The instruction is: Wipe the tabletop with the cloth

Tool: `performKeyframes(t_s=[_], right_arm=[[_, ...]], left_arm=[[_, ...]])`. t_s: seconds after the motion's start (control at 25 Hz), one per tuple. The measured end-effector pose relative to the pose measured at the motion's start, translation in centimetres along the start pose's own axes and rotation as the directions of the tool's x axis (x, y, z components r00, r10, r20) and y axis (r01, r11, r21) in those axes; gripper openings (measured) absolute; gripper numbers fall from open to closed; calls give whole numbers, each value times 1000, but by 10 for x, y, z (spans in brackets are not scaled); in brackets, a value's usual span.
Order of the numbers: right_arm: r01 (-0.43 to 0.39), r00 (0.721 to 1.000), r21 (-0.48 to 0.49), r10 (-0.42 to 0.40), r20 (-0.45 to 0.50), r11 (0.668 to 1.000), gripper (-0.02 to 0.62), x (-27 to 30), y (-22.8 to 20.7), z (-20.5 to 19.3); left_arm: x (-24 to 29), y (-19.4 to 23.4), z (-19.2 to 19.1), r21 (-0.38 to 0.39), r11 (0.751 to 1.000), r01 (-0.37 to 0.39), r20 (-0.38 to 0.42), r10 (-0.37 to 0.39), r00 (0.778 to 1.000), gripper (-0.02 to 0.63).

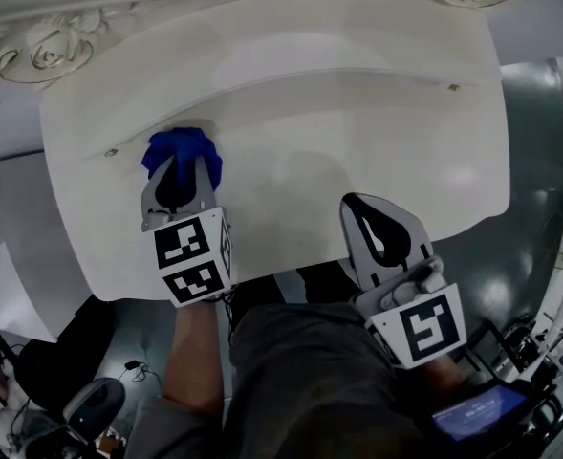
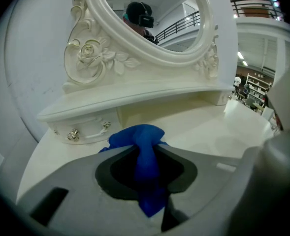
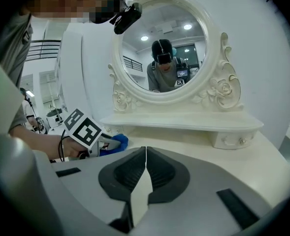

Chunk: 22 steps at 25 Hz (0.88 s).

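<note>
Grey jaws of the left hand-held gripper fill the bottom of its own view, closed on a crumpled royal-blue cloth. A twisted strip of the fabric runs down between the pads and the rest bunches out past the tips. From the head view that bunch sits on the left part of the glossy cream-white dressing-table worktop. It is close to the curved step of the raised back shelf and appears to rest on the surface, with the left hand-held gripper angled down onto it.

Just beyond the cloth in the left gripper view stands a small white drawer with a metal pull and knob, under the shelf. Above it rises the oval mirror in a white frame carved with roses.

The right hand-held gripper is well apart from the cloth, over the near right edge of the worktop. In its own view the jaws are pressed together with nothing between them.

As for progress, the cloth is gripped and placed, so wiping looks to be in hand. No streak, damp patch or dirt shows on the surface, so I cannot tell which parts have been covered. Judging by the cloth's place, the wide middle and the right side most likely remain.
</note>
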State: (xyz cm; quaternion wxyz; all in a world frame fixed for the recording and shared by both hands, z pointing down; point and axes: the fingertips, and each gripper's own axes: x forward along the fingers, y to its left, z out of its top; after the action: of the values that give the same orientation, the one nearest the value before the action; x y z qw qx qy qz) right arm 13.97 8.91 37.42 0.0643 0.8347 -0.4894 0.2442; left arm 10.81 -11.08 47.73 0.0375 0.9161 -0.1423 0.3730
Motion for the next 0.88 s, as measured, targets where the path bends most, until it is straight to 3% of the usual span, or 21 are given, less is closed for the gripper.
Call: performKeyframes(t_s=[0.52,0.88], right_arm=[[63,997,21,-64,32,998,15,-48,-41,-11],[61,996,2,-61,59,998,15,-69,-56,-14]], left_arm=[[8,-80,10,64,994,86,4,-87,996,94],[-1,-116,4,87,991,97,0,-98,995,94]])
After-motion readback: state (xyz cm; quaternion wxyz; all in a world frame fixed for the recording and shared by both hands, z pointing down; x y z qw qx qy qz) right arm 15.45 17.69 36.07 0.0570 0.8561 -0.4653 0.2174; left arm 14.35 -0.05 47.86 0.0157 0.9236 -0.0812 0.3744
